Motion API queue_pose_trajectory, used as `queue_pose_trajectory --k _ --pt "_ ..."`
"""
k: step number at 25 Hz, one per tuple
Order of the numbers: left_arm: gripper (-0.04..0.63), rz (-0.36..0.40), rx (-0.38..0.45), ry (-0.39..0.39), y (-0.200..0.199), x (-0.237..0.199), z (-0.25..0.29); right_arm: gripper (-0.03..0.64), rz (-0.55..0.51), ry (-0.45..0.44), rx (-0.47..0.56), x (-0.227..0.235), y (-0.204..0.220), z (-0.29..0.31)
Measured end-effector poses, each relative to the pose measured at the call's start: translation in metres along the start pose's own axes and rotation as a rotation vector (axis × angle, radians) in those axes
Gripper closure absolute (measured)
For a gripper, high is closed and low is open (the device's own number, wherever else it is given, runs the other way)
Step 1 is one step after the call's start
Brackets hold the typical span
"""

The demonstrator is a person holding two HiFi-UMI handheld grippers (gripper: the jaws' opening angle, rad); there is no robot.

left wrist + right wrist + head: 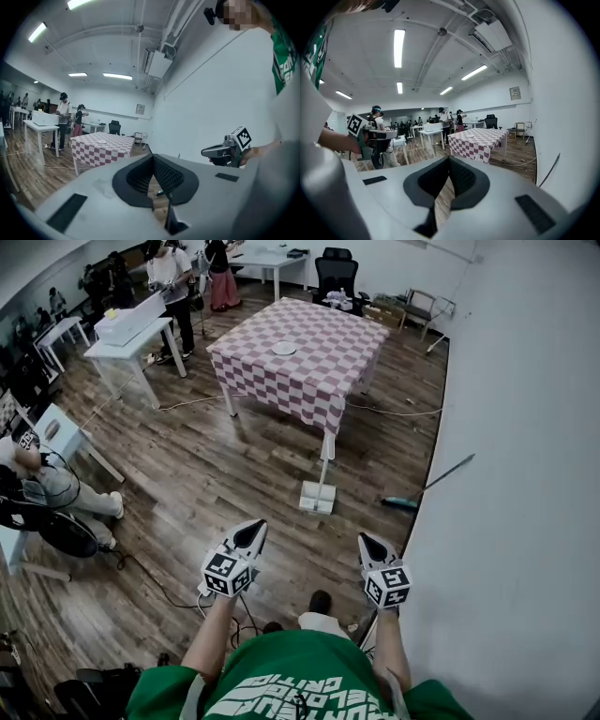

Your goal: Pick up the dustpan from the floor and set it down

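The white dustpan [317, 497] stands on the wooden floor by the near corner of the checked table, its long handle upright. Both grippers are held level in the air well short of it, side by side in front of the person. My left gripper [255, 527] [153, 158] has its dark pads together with nothing between them. My right gripper [367, 542] [449, 159] is shut too and holds nothing. Each gripper also shows in the other's view: the right gripper [220, 151] and the left gripper [386, 135].
A table with a pink-and-white checked cloth [300, 352] carries a white plate [284, 349]. A broom [427, 486] leans on the white wall [506, 474] at the right. Cables cross the floor. People, white desks [131, 334] and an office chair stand at the left and back.
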State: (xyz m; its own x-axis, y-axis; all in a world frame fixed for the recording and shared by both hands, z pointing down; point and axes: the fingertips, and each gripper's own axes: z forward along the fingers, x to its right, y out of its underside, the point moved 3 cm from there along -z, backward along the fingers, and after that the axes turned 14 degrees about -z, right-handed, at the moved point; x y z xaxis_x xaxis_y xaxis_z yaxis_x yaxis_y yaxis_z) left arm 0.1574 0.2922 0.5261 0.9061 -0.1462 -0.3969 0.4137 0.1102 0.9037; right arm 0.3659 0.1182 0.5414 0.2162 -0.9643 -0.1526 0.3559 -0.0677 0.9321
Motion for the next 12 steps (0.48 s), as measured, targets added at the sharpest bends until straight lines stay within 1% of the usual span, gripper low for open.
queue_pose_trajectory --k 8,12 --pt "0.592 0.006 0.01 -0.035 -0.015 -0.009 0.044 0.609 0.007 -0.006 0.016 0.05 -0.007 0.033" --pt "0.592 0.014 0.022 -0.05 -0.008 -0.01 0.066 0.609 0.011 -0.015 0.028 0.073 0.007 0.046"
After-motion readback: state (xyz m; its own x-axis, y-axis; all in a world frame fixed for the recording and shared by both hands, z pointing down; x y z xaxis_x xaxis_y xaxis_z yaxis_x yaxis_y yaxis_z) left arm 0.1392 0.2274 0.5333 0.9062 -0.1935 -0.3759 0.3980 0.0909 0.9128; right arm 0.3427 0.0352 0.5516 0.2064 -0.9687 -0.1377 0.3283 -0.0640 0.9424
